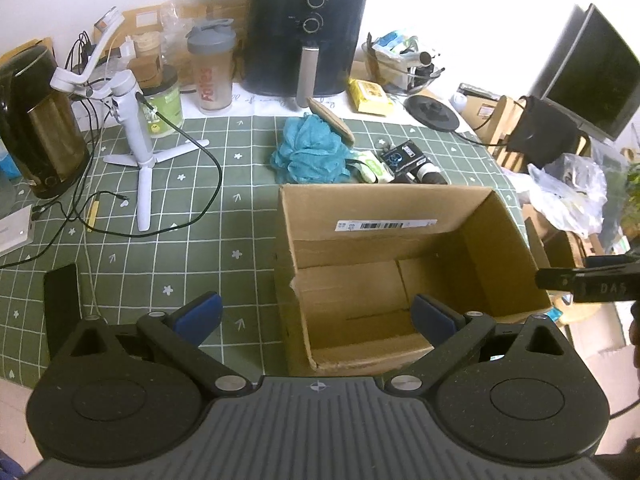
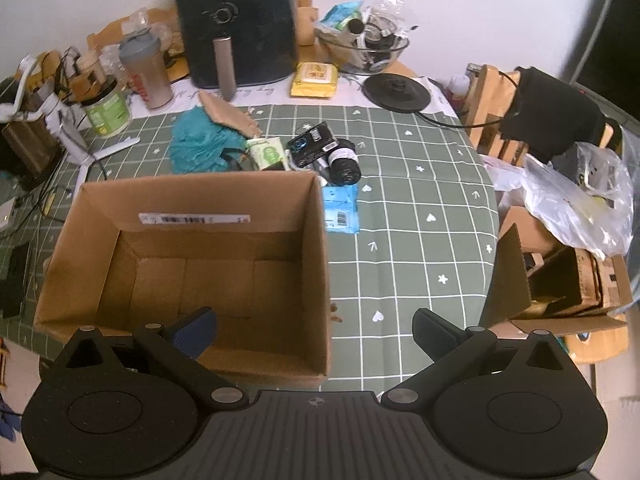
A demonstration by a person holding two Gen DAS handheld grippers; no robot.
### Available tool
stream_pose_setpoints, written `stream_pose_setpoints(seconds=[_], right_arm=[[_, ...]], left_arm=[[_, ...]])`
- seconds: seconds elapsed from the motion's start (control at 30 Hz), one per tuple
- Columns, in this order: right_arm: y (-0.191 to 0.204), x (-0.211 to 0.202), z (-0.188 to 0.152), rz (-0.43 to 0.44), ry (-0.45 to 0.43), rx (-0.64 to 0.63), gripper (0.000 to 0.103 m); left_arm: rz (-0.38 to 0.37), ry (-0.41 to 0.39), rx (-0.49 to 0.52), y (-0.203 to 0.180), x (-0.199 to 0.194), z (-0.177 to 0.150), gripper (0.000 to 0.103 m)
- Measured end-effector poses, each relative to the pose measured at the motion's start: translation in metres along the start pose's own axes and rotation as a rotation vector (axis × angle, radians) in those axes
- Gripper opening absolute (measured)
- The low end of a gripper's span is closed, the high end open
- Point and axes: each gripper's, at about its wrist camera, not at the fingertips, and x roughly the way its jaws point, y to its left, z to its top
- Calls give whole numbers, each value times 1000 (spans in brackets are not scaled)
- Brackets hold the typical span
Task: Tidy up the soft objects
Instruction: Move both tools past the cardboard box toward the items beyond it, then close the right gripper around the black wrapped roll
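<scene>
An open, empty cardboard box [image 1: 384, 240] [image 2: 192, 216] stands on the green checked tablecloth. Behind it lies a teal mesh bath pouf [image 1: 310, 152] [image 2: 200, 144] with a tan sponge pad [image 1: 332, 120] [image 2: 228, 114] leaning on it. A green wipes pack [image 1: 374, 166] [image 2: 268, 154], a black box [image 2: 314, 144] and a dark roll [image 2: 346, 168] lie beside it. A blue wipes pack [image 2: 340, 208] rests at the box's right corner. My left gripper [image 1: 318, 314] hovers open over the box's near left wall. My right gripper [image 2: 314, 326] is open above the box's near right corner. Both hold nothing.
A black air fryer [image 1: 306, 36] [image 2: 236, 24], shaker bottle [image 1: 212, 68], kettle [image 1: 36, 120], white phone gimbal on a tripod [image 1: 136, 128] with cables, and a yellow pack [image 2: 314, 80] crowd the back. A black phone [image 1: 60, 304] lies near left. Bags and boxes [image 2: 568, 240] stand right of the table.
</scene>
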Motion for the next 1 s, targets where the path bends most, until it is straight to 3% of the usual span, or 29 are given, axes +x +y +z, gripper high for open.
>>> stream_pose_setpoints(seconds=[0.7,1.0], right_arm=[[-37,25,54,48,-101,32,103],[-53,50,84,92,-119,-22,103]], left_arm=[[13,-21,-20,5,19,37,103],[4,-38,-29,-2,31,54,103]])
